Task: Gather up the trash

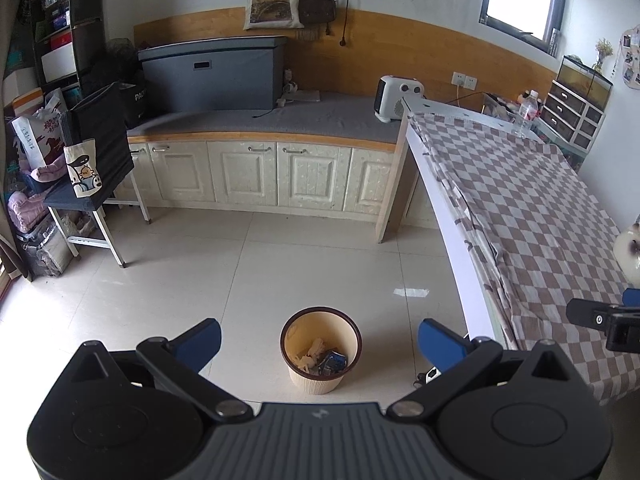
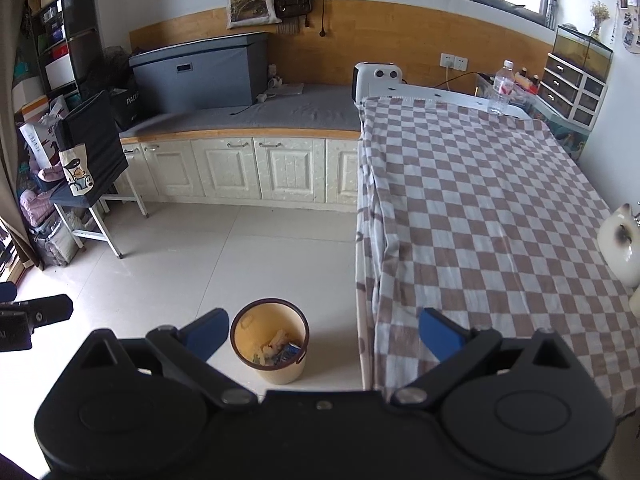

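Observation:
A beige waste bin with a dark rim (image 1: pixel 321 350) stands on the tiled floor beside the table; it also shows in the right wrist view (image 2: pixel 270 346). Crumpled paper and a blue wrapper (image 1: pixel 334 362) lie inside it. My left gripper (image 1: pixel 320 340) hangs open and empty above the bin. My right gripper (image 2: pixel 322 334) is open and empty over the table's near left corner, right of the bin. A clear plastic bottle (image 1: pixel 525 114) stands upright at the far end of the table, also visible in the right wrist view (image 2: pixel 502 88).
The table (image 2: pixel 480 208) wears a brown-and-white checked cloth. A white cat-shaped ornament (image 2: pixel 620 244) stands at its right edge. A low cabinet (image 1: pixel 256 172) with a grey box and white heater (image 1: pixel 396 98) runs along the far wall. A stool with bags (image 1: pixel 92 184) stands left.

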`<state>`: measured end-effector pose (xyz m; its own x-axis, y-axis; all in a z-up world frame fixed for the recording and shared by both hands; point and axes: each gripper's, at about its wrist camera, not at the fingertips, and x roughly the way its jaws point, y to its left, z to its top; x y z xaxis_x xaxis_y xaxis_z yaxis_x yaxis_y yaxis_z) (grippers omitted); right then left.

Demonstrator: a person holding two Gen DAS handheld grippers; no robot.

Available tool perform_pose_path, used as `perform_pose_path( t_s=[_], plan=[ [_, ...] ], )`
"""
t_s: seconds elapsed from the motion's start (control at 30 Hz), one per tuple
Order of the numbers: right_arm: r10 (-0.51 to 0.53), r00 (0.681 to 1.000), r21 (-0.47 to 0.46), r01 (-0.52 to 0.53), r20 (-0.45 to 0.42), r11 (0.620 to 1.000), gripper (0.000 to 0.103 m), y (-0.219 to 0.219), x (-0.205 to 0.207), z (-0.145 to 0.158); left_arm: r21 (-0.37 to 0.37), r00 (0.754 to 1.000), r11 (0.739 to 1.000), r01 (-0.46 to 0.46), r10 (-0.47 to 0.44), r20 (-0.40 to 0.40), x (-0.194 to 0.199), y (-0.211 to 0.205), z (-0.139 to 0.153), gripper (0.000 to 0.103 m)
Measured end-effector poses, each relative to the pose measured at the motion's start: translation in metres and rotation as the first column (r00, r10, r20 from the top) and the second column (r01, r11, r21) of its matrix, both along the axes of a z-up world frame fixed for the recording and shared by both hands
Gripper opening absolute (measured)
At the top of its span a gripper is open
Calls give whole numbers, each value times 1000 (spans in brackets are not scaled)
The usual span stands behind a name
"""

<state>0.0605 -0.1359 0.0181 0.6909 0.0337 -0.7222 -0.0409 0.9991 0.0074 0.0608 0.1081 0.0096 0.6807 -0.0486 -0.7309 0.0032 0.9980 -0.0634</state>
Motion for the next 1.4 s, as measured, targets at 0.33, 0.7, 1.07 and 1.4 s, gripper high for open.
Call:
perform_pose_path(
  t_s=[0.33,0.7,1.07,1.4],
  plan=[
    [-26,999,-8,25,-27,1000,102,20,-4,-1,-24,1000,1000,18,-18,-7,3,17,-6,103],
    [-8,1000,-27,7,-19,1000,102,36,5,3,-30,1000,999,15,-15,-1,7,18,-7,103],
    [2,1000,-23,-3,-27,1000,102,37,13,-1,-26,1000,1000,10,-10,0,12,21,-5,103],
    [0,1000,-22,-1,-29,1000,102,36,14,-3,-28,1000,1000,15,-15,-4,15,18,-4,103]
  ],
)
